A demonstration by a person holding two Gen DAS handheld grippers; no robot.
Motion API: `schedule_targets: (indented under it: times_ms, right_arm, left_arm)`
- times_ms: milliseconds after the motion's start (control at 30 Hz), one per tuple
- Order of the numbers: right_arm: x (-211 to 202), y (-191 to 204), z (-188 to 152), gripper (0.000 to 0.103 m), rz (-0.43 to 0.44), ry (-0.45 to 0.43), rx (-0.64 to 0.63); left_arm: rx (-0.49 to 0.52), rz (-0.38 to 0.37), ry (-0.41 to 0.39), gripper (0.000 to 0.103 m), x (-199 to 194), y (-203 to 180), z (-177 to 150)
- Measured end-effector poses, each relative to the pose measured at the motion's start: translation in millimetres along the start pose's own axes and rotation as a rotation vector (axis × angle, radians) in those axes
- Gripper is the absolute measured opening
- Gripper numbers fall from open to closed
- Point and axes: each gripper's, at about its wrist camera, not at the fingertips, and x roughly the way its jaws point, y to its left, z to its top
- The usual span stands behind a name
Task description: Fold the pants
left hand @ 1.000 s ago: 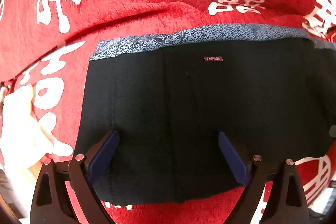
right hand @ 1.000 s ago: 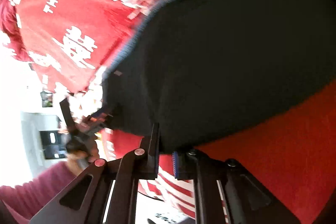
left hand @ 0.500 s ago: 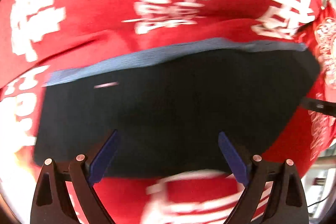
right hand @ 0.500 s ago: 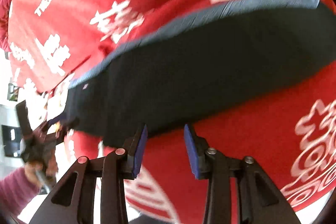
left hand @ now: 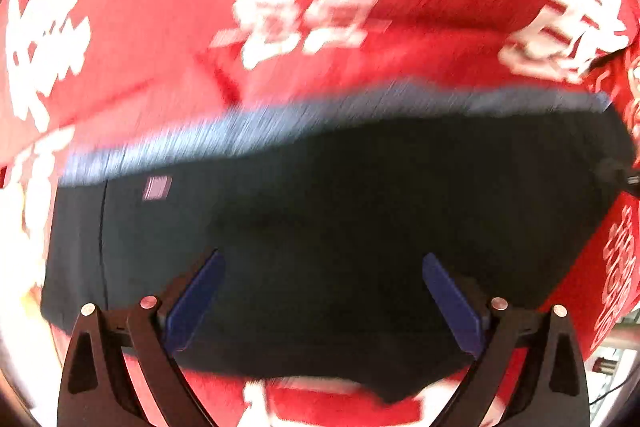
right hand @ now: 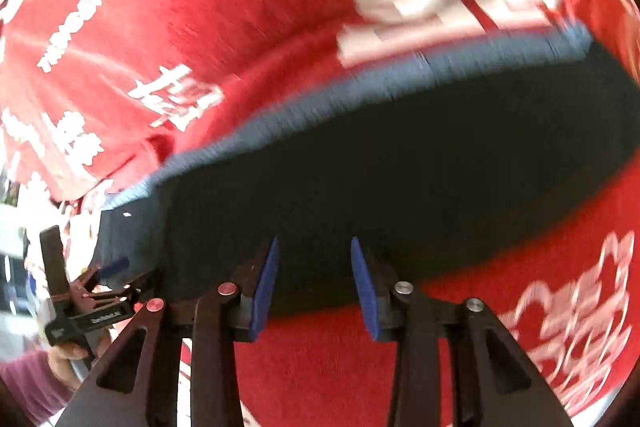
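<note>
The jaws of the left gripper are spread wide, with nothing held between the blue pads. The jaws of the right gripper are parted more narrowly and likewise hold nothing. Both grippers are positioned over the near edge of the pants, which are laid flat as a dark folded block with a speckled blue-grey waistband along the far side. A small label is seen near the waistband. The pants are supported on a red cloth printed with white characters.
</note>
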Motion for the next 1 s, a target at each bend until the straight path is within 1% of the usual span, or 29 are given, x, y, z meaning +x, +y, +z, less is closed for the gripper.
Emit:
schedule_targets:
  times_ms: [67,100,133,167,200,233,267,300,333,367,400,433,467,533,600,667,700,733,867,933,1000]
  right_arm:
    - [18,6,22,0.041,0.006,0.011,-0.037]
    - [27,9,31,0.041,0.002,0.017,-0.055]
    - [33,12,34,0.041,-0.011,0.022,-0.068]
    - [45,14,40,0.041,-0.029,0.031,-0.079]
    - [53,15,43,0.041,-0.043,0.039,-0.083]
    - [60,14,46,0.041,-0.061,0.045,-0.086]
    - [67,12,52,0.041,-0.079,0.046,-0.089]
    - [70,9,55,0.041,-0.079,0.036,-0.09]
    - [70,6,59,0.041,-0.077,0.013,-0.092]
    - [71,5,65,0.041,-0.108,0.0,-0.099]
    - [74,3,70,0.041,-0.124,-0.003,-0.099]
    - [75,0,75,0.041,-0.12,-0.014,-0.091]
    - [77,-1,80,0.041,-0.128,-0.024,-0.09]
    - [78,-5,87,0.041,-0.174,-0.036,-0.089]
    - [73,-15,91,0.041,-0.182,-0.039,-0.032]
    - [62,-22,91,0.048,-0.167,-0.035,0.023]
    - [55,-25,89,0.056,-0.158,-0.036,0.039]
    - [47,-27,86,0.059,-0.153,-0.036,0.051]
    - [20,-29,52,0.059,-0.117,-0.016,0.064]
    - [13,-28,27,0.061,-0.117,0.007,0.065]
    - [15,-30,10,0.065,-0.124,0.029,0.074]
  left_arm:
    - [0.014,-0.003,-0.029,0.101,10,-17,23]
    - [0.016,0.011,-0.034,0.101,18,-21,31]
    - [0.01,0.042,-0.039,0.101,29,-25,41]
    - [-0.007,0.081,-0.03,0.101,44,-28,48]
    - [-0.029,0.104,-0.015,0.101,53,-26,51]
    - [-0.077,0.097,-0.007,0.101,64,-20,56]
    - [-0.123,0.076,-0.019,0.101,67,-13,59]
    - [-0.146,0.077,-0.02,0.101,68,-10,62]
    - [-0.164,0.089,-0.016,0.101,72,-6,66]
    - [-0.177,0.104,-0.018,0.101,75,-1,69]
    - [-0.18,0.111,-0.02,0.101,74,2,69]
    - [-0.181,0.125,-0.023,0.101,76,4,71]
    - [-0.179,0.153,-0.023,0.101,77,7,75]
    - [-0.187,0.182,-0.015,0.101,77,11,80]
    - [-0.2,0.203,-0.004,0.101,72,15,82]
    - [-0.184,0.197,-0.018,0.101,60,14,78]
    - [-0.165,0.193,-0.022,0.101,54,12,74]
    - [-0.143,0.192,-0.022,0.101,48,7,68]
    - [-0.07,0.163,-0.011,0.101,25,-16,26]
    - [-0.038,0.165,0.001,0.101,23,-27,4]
    - [-0.018,0.184,0.023,0.101,28,-35,-20]
